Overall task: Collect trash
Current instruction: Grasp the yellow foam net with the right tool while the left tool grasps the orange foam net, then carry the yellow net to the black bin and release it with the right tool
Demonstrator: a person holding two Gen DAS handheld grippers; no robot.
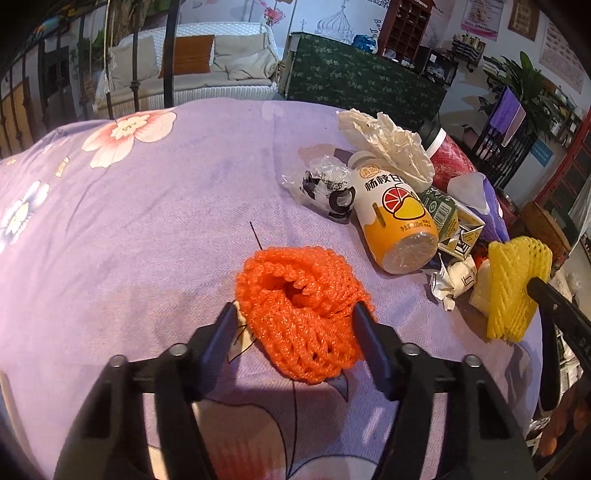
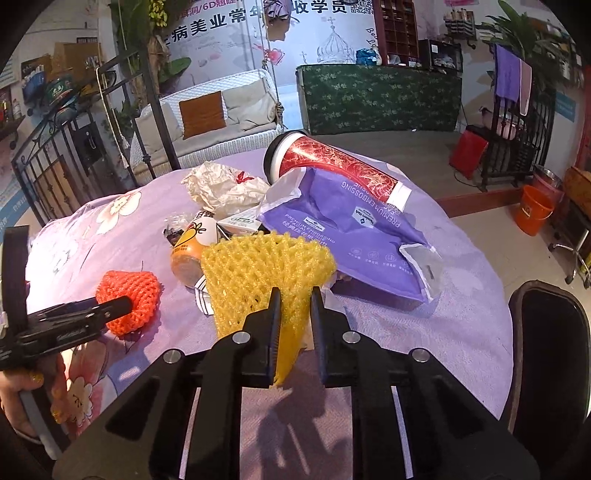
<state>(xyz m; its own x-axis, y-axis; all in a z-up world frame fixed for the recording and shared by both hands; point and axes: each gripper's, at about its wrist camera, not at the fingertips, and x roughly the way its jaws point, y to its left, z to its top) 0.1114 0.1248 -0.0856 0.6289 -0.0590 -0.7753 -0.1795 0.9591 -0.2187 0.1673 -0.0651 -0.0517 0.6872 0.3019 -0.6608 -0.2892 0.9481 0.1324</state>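
Purple cloth [image 1: 147, 221] | orange net [image 1: 301, 314] lay between half-open left gripper [image 1: 295, 314] fingers, pads beside it | right gripper [image 2: 295, 299] pinched yellow net [image 2: 258, 269], nearly closed

Round table under a lilac flower-print cloth [image 2: 461, 295]. Past its far edge: white wicker swing sofa [image 2: 229, 110] with an orange-brown square cushion [image 2: 202, 114], green leaf-patterned counter [image 2: 380, 99], dark red pigeonhole shelf [image 2: 397, 31]. Orange plastic bucket [image 2: 533, 210] on floor off the right edge. Black metal railing [image 2: 55, 162] left.
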